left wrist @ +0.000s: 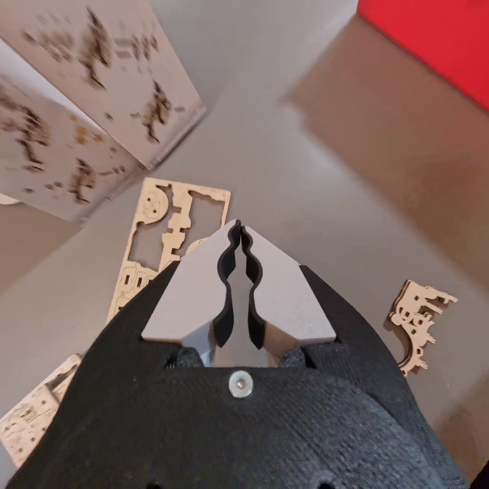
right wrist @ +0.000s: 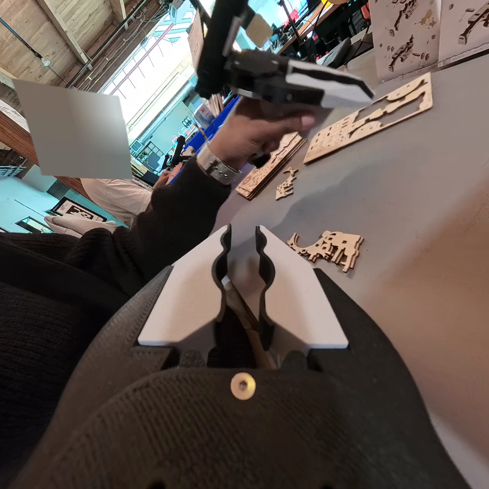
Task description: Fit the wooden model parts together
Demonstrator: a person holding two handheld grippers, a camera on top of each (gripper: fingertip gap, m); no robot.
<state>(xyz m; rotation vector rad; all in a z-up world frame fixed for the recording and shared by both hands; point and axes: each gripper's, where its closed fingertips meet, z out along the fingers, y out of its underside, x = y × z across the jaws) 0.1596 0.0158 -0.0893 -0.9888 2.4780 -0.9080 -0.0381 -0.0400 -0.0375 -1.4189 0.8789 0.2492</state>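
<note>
My left gripper (left wrist: 239, 228) is shut with its pads touching and nothing between them. It hovers over a wooden parts sheet (left wrist: 174, 232) with cut-out holes. It also shows in the right wrist view (right wrist: 366, 92), held by a hand above the grey table (right wrist: 370, 198). A partly built wooden model part (left wrist: 420, 322) lies to its right, and shows in the right wrist view (right wrist: 330, 248). My right gripper (right wrist: 243, 235) has parted tips. A thin wooden piece (right wrist: 246, 317) sits slanted deep between its pads, touching both.
Printed instruction sheets (left wrist: 105, 79) stand at the back left. A red box (left wrist: 436, 39) and brown cardboard (left wrist: 397, 158) are at the right. A stack of wooden sheets (right wrist: 270, 164) and a small loose wooden piece (right wrist: 287, 185) lie on the table. A dark sleeve (right wrist: 172, 211) is at the left. My hands' fingertips stand some 20 cm from each other.
</note>
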